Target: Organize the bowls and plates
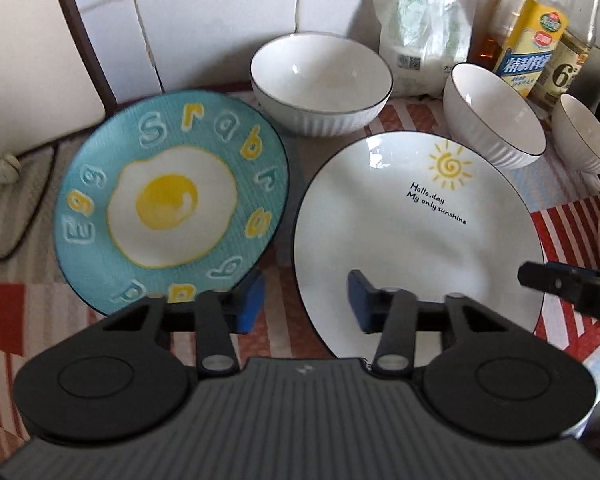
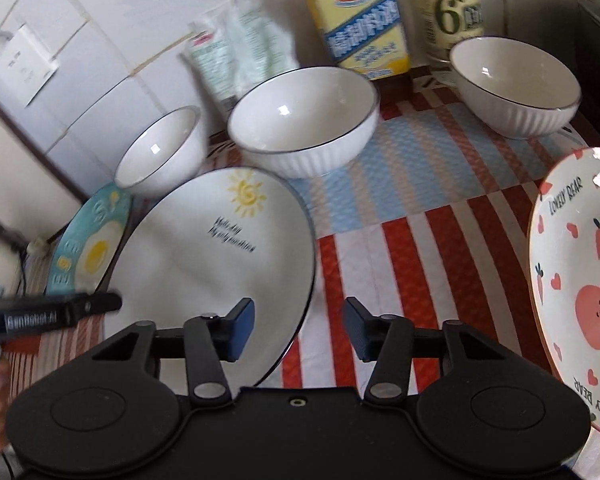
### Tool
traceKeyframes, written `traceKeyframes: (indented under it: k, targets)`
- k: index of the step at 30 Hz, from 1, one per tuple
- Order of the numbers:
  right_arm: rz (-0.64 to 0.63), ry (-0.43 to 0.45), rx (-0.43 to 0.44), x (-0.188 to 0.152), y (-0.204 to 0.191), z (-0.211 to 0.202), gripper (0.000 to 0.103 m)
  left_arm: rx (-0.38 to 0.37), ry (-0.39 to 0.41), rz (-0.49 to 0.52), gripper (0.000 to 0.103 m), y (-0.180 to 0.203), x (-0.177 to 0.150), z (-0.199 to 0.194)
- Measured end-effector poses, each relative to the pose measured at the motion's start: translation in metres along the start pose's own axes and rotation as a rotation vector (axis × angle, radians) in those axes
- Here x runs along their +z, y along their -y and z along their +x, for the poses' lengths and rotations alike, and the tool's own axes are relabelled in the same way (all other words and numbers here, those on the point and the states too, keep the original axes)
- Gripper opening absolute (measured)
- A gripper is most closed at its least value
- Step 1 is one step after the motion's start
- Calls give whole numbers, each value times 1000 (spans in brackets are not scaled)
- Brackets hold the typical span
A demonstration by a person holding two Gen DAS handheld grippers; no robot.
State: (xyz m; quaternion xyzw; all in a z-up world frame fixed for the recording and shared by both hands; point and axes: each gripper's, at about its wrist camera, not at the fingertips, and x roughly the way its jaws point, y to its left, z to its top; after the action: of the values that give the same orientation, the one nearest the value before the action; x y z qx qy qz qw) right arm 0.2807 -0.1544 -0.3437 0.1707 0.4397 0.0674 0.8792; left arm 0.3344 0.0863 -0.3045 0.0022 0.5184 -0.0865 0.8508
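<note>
Both claws hang spread and empty, the left claw (image 1: 306,300) and right claw (image 2: 300,328) straddling opposite rims of the sunshine plate (image 1: 412,240). Uneven closing could tip it against the egg plate (image 1: 172,200), likely chipping both.

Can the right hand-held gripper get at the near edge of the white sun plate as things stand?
Probably yes. The right hand-held gripper stands open astride the rim of the white sun plate, one pad over the plate, one over the striped cloth; nothing lies between.
</note>
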Motion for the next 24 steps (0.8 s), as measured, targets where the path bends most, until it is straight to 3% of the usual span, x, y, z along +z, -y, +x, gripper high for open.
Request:
traceKeyframes:
  k: [2, 4, 6, 9, 15, 19, 24]
  targets:
    - [30, 15, 1, 2, 4, 4, 40, -19, -13, -26, 20, -2, 0, 6]
    - [43, 7, 13, 1, 5, 10, 14, -32, -41, -42, 17, -5, -1, 13]
    - [78, -20, 55, 0, 9, 17, 15, -62, -38, -65, 18, -7, -4, 15]
    - [206, -50, 131, 0, 27, 24, 13, -36, 9, -17, 19, 1, -10, 13]
    - [129, -55, 85, -3, 11, 17, 15, 23, 19, 11, 19, 10, -11, 0]
    - [95, -58, 90, 1, 3, -1, 18, 74, 76, 47, 19, 26, -16, -25]
    - [34, -49, 64, -7, 1, -25, 18, 35, 58, 43, 19, 33, -34, -35]
